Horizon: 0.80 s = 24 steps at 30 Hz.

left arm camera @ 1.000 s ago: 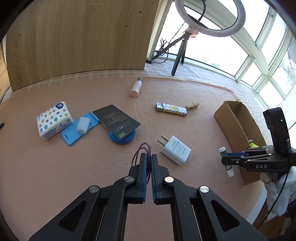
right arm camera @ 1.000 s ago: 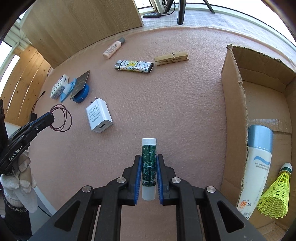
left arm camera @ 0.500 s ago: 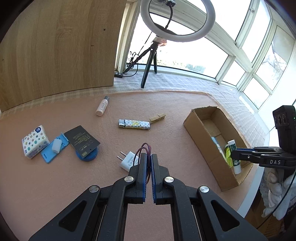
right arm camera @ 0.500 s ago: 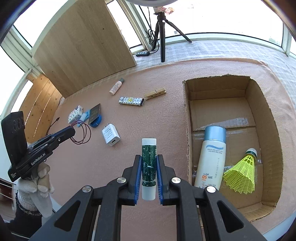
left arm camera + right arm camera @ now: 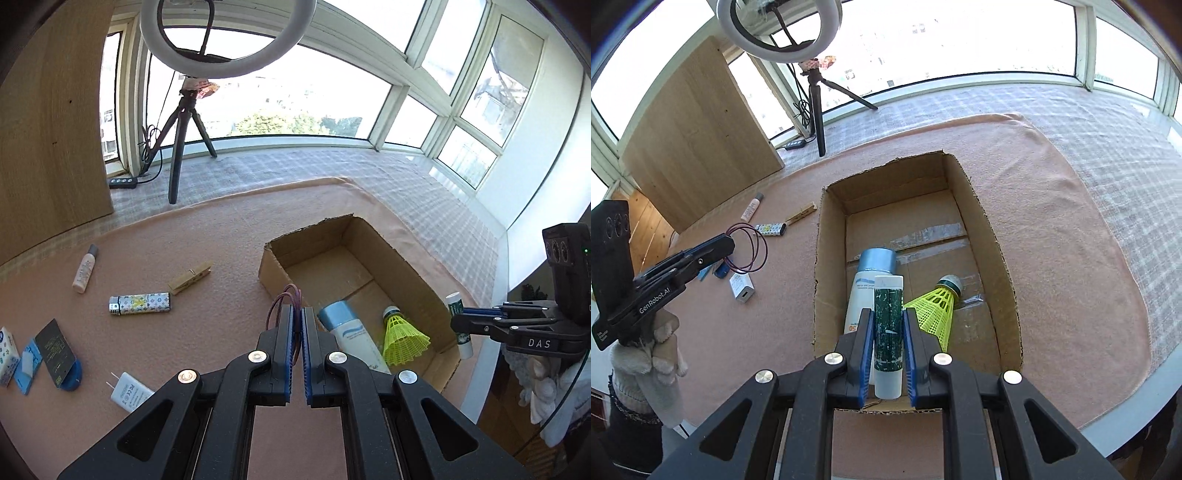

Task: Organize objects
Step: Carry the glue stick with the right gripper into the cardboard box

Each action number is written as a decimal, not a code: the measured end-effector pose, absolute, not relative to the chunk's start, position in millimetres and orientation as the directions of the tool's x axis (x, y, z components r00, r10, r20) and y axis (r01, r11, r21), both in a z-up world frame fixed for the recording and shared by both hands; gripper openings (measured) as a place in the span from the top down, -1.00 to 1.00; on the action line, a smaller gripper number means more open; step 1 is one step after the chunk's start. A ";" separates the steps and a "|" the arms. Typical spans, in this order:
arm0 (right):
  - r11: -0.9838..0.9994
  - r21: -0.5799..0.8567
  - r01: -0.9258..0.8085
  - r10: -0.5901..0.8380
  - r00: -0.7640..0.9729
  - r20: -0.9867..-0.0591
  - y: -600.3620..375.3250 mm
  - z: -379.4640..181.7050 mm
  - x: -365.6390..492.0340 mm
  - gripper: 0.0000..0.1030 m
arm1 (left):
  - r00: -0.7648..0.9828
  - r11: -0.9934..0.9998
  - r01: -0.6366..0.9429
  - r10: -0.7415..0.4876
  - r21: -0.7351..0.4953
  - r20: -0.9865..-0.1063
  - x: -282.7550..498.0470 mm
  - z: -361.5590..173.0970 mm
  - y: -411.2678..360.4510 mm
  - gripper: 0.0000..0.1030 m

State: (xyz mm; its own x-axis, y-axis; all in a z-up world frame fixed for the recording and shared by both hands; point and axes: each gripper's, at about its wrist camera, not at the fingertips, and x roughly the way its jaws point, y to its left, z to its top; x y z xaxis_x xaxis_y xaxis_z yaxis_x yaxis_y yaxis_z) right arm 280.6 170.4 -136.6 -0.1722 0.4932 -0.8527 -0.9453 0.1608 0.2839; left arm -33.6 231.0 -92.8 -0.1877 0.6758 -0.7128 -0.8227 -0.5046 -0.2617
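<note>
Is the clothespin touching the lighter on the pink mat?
Apart. The left wrist view shows the clothespin lying up and to the right of the lighter, with a thin strip of pink mat visible between their nearest ends.

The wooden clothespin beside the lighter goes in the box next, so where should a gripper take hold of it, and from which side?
Grip the wooden clothespin across its middle, on the two long flat sides, coming from straight above. It lies flat on the pink cloth, long and narrow, so jaws set across its length should fit. The lighter lies close to one end; stay toward the other end.
</note>
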 end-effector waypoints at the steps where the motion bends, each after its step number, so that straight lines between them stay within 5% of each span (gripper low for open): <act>1: 0.169 0.284 -0.944 0.495 -0.168 -0.853 169.4 -137.6 285.9 0.73 | -0.182 -0.498 -0.828 0.676 -0.260 -0.714 -31.4 -94.2 239.9 0.92; 19: 0.181 0.304 -0.935 0.467 -0.190 -0.863 169.7 -160.0 319.1 0.73 | -0.158 -0.472 -0.849 0.656 -0.238 -0.738 -21.7 -105.6 333.3 0.92; 20: 0.170 0.313 -0.935 0.468 -0.203 -0.860 169.9 -159.9 318.8 0.72 | -0.151 -0.470 -0.848 0.657 -0.244 -0.739 -21.0 -105.3 334.3 0.86; 21: 0.158 0.320 -0.934 0.473 -0.213 -0.855 169.5 -158.9 318.1 0.71 | -0.141 -0.467 -0.848 0.652 -0.248 -0.745 -21.3 -105.3 335.5 0.48; 22: 0.151 0.317 -0.936 0.476 -0.213 -0.854 169.3 -157.5 317.1 0.51 | -0.145 -0.473 -0.846 0.648 -0.247 -0.748 -21.4 -104.7 335.6 0.19; 23: 0.147 0.307 -0.940 0.475 -0.205 -0.856 168.8 -156.2 315.5 0.09 | -0.157 -0.481 -0.843 0.650 -0.242 -0.743 -21.1 -103.1 333.6 -0.30; 24: 0.141 0.297 -0.944 0.483 -0.196 -0.854 167.9 -154.3 313.9 -0.10 | -0.169 -0.483 -0.843 0.657 -0.238 -0.735 -20.3 -101.1 330.9 -0.37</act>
